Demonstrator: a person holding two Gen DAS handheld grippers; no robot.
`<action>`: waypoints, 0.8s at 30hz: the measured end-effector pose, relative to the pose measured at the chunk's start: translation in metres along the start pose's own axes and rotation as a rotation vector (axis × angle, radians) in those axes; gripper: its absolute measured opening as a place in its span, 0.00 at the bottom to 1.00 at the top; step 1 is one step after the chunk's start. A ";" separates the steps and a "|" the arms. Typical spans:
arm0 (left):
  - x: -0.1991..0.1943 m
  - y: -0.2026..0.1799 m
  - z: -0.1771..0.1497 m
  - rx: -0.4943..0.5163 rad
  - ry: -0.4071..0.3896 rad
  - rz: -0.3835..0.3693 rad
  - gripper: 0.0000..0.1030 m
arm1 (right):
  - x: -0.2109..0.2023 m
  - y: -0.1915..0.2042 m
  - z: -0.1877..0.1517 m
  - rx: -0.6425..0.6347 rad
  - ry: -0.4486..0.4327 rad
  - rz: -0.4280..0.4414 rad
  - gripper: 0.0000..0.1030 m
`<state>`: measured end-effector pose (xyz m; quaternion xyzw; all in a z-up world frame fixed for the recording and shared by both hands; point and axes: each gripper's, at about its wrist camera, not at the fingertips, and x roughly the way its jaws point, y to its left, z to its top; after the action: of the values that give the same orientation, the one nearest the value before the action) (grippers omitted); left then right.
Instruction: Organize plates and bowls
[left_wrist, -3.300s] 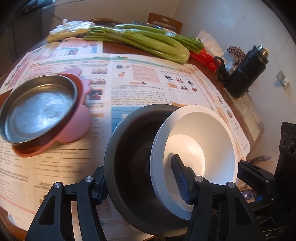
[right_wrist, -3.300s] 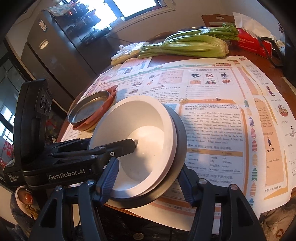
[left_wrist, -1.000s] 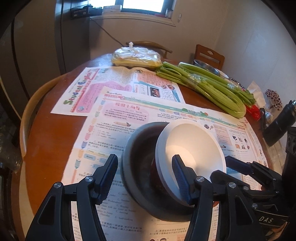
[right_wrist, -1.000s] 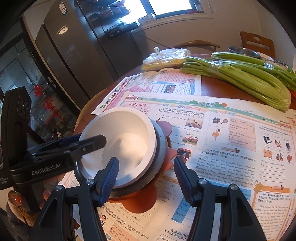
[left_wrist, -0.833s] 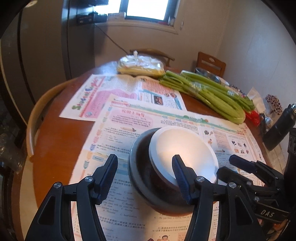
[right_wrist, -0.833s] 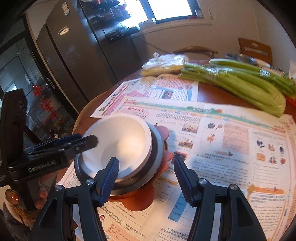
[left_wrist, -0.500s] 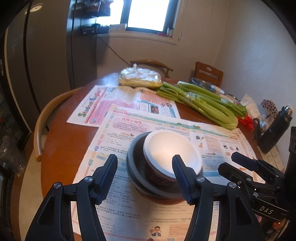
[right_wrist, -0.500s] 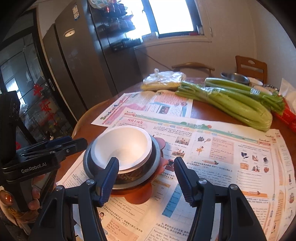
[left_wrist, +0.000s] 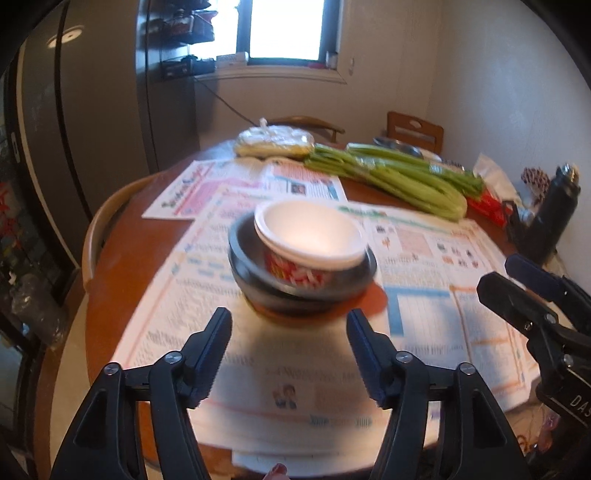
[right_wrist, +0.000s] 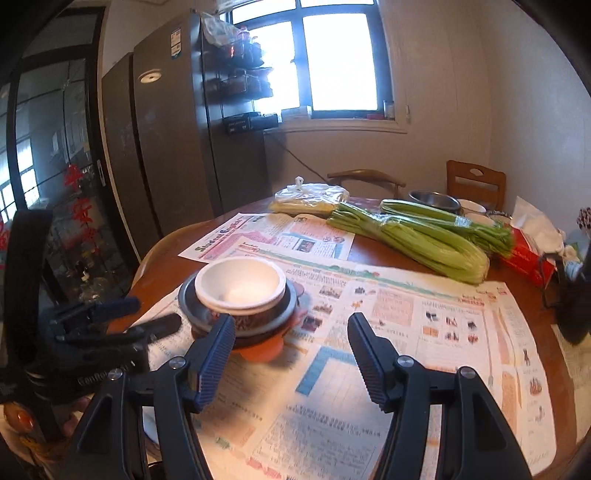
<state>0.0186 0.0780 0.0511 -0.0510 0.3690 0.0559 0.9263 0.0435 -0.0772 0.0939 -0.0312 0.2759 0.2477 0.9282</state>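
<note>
A white bowl (left_wrist: 310, 236) with a red pattern on its outside sits inside a dark bowl (left_wrist: 258, 277). Both rest on an orange plate (right_wrist: 262, 352) on the newspaper-covered round table (left_wrist: 122, 236). My left gripper (left_wrist: 288, 317) hangs short of the stack, its jaws opening with nothing between them. It also shows at the left of the right wrist view as the left gripper (right_wrist: 153, 312). My right gripper (right_wrist: 291, 319) is open and empty, just right of the white bowl (right_wrist: 240, 284). In the left wrist view it is the right gripper (left_wrist: 498, 273) at the right edge.
Celery bunches (right_wrist: 424, 240), a bagged food packet (right_wrist: 310, 199) and a metal bowl (right_wrist: 434, 199) lie at the far side. A black flask (left_wrist: 550, 218) and a red box (right_wrist: 524, 258) stand at the right. Chairs and a tall fridge (right_wrist: 166, 147) ring the table.
Both grippers have drawn back from the bowl stack, which looks smaller and farther. The white bowl, tilted a second ago, sits level in the dark bowl. The left jaws have widened.
</note>
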 end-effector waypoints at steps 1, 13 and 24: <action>0.001 -0.002 -0.006 0.009 0.006 0.004 0.69 | -0.002 0.000 -0.006 0.001 0.006 0.000 0.62; 0.017 0.003 -0.037 0.004 0.045 0.007 0.69 | 0.008 -0.003 -0.065 0.056 0.129 -0.037 0.63; 0.018 0.013 -0.048 -0.008 0.074 0.002 0.69 | 0.014 0.009 -0.070 0.046 0.162 -0.032 0.64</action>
<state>-0.0028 0.0852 0.0029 -0.0566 0.4027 0.0564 0.9118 0.0145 -0.0772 0.0282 -0.0343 0.3550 0.2233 0.9071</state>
